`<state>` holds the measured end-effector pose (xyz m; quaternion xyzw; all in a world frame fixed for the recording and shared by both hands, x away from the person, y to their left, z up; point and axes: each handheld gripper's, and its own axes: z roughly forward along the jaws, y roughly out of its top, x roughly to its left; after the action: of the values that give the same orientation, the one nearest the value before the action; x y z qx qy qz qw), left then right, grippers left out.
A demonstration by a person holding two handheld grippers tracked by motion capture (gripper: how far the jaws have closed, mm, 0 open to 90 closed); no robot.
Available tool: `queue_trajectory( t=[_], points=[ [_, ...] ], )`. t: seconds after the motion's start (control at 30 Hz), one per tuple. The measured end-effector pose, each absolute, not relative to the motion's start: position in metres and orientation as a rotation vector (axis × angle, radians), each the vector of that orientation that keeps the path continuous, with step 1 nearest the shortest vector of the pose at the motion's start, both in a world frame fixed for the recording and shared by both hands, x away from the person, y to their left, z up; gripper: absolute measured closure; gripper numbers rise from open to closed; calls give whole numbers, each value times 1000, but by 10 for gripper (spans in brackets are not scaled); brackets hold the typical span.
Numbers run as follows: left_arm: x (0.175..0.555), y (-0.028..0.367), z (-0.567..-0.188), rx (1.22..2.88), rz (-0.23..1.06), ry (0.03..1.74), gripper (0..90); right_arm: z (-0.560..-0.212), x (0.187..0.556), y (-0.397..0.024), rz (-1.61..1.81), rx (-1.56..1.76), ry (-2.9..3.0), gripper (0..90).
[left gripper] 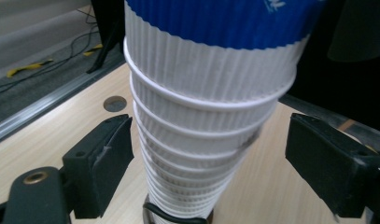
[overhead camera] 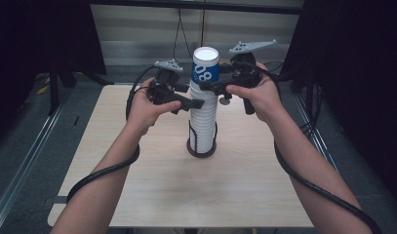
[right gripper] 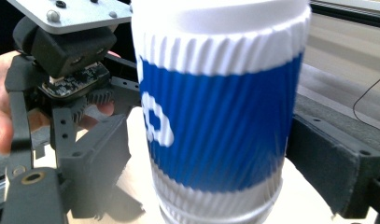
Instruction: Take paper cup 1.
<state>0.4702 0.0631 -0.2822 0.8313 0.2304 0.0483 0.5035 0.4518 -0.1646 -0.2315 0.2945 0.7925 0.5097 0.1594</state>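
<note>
While astride the cup stack, left gripper half open, untouching; right gripper clamped on the top blue cup.

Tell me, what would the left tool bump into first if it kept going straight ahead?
Most likely the stack of white cups. The left tool already has its jaws on either side of that stack, without touching, just below the blue-banded top cup.

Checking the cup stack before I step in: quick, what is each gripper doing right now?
Left gripper: open, jaws either side of the white cup stack, gaps showing.
Right gripper: around the blue-banded top cup; grip cannot be told.
</note>
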Motion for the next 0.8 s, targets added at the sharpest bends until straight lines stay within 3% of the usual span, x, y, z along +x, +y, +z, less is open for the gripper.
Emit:
queue_trajectory(
  t=[0.37,0.47,0.8],
  points=[
    [474,59,-283,1970,142,562,149,-232,456,-154,1437,865,2234,132],
    [475,56,-283,1954,136,563,149,-233,456,-155,1434,880,2214,183],
    [474,47,-284,1957,144,563,156,-228,452,-159,1462,900,2175,214]
  ],
)
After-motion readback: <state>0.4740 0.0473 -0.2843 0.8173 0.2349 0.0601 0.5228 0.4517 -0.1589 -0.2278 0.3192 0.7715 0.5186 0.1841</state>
